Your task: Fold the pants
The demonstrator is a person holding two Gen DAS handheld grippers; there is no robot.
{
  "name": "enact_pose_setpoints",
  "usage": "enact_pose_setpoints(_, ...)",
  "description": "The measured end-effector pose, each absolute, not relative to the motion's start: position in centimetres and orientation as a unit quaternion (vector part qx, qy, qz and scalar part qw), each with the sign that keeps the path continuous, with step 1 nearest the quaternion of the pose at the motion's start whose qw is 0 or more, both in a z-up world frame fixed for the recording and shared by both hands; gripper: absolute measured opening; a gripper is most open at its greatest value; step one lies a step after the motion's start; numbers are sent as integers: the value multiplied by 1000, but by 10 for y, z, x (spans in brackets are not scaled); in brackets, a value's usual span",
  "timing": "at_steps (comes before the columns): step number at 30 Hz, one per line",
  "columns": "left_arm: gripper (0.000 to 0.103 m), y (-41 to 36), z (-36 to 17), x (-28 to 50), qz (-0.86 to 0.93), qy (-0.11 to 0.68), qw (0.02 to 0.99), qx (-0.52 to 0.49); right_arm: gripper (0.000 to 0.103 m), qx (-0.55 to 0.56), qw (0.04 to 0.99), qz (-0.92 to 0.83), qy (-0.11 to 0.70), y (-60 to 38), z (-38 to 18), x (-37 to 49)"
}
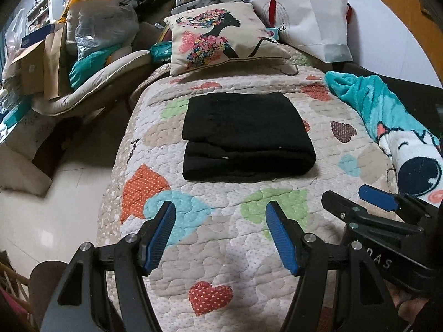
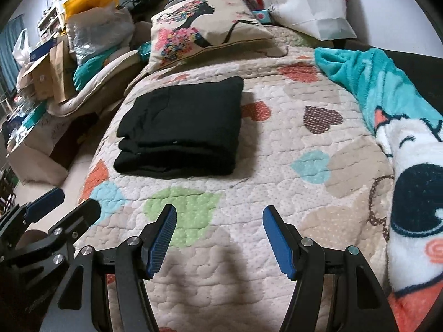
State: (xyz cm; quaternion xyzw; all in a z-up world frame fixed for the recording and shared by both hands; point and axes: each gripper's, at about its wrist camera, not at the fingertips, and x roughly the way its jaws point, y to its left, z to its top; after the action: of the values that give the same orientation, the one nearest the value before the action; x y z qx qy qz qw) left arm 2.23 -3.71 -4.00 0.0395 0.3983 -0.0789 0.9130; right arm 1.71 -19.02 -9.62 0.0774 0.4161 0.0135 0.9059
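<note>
Black pants lie folded into a thick rectangle on the heart-patterned quilt. They also show in the right wrist view, left of centre. My left gripper is open and empty, held above the quilt short of the pants. My right gripper is open and empty, also short of the pants and to their right. The right gripper also shows at the right edge of the left wrist view. The left gripper shows at the lower left of the right wrist view.
A floral pillow and a white paper bag sit at the bed's head. A teal cartoon blanket lies along the bed's right side. Piled boxes, bags and cushions crowd the left, beyond a strip of floor.
</note>
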Motion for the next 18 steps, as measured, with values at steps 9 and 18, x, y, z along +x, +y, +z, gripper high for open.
enact_pose_setpoints(9, 67, -30, -49, 30, -84, 413, 906, 17, 70, 67, 908, -7, 413, -193, -99, 20)
enact_pose_setpoints(18, 67, -24, -61, 38, -97, 427, 899, -7, 71, 70, 902, -17, 426, -194, -108, 25)
